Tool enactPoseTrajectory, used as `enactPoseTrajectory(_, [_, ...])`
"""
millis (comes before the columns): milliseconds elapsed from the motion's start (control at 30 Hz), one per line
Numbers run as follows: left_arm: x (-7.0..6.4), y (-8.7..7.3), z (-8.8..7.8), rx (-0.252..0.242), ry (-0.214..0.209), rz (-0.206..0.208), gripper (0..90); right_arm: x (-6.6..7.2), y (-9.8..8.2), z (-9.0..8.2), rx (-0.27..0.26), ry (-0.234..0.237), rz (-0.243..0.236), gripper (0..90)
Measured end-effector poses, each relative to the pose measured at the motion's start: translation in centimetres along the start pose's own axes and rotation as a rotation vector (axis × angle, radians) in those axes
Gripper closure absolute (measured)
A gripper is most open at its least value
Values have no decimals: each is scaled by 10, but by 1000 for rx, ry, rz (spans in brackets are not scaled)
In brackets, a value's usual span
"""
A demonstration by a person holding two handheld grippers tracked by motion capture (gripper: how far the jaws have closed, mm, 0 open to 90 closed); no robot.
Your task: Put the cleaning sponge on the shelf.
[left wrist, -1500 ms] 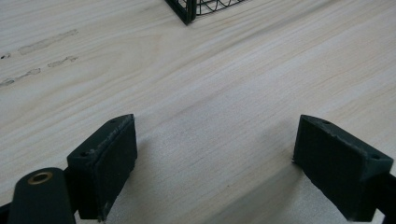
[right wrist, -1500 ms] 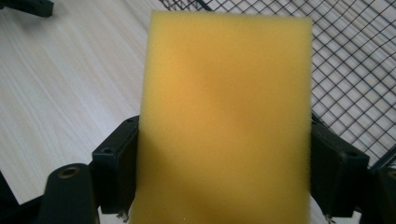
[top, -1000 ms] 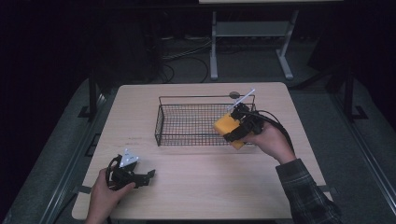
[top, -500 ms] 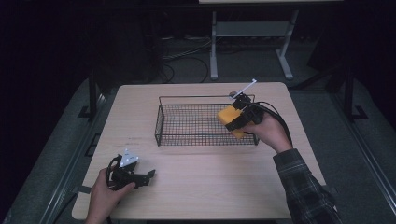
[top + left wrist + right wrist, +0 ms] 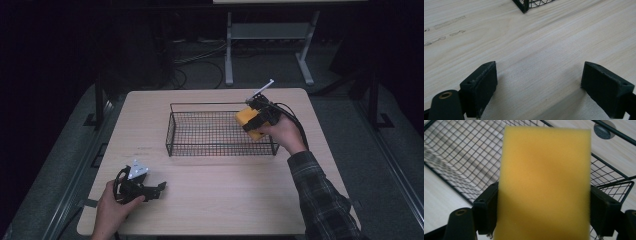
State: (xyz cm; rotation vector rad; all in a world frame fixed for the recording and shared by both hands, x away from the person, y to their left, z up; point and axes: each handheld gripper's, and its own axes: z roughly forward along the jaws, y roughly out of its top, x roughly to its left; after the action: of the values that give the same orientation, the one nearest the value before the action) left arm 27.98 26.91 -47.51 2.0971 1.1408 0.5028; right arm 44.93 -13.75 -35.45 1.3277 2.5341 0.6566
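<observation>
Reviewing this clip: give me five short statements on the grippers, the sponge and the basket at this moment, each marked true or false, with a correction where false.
1. The right gripper is shut on the yellow sponge. True.
2. The sponge lies flat on the floor of the wire basket. False: it is held up in the jaws, at the basket's right end.
3. The left gripper is open with nothing between its jaws. True.
4. The left gripper is reaching into the basket. False: it sits low over the bare table near the front left, apart from the basket.
5. The basket already holds several items. False: no items are seen on its mesh floor.
</observation>
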Motion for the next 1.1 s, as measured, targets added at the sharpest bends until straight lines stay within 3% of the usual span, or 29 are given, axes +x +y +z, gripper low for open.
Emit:
enactPoseTrajectory(433, [0, 0, 0, 0, 0, 0, 126, -17, 1, 26, 29, -25, 49, 223])
enactPoseTrajectory(1100, [0, 0, 0, 0, 0, 0, 126, -19, -10, 50, 73, -9, 72, 219])
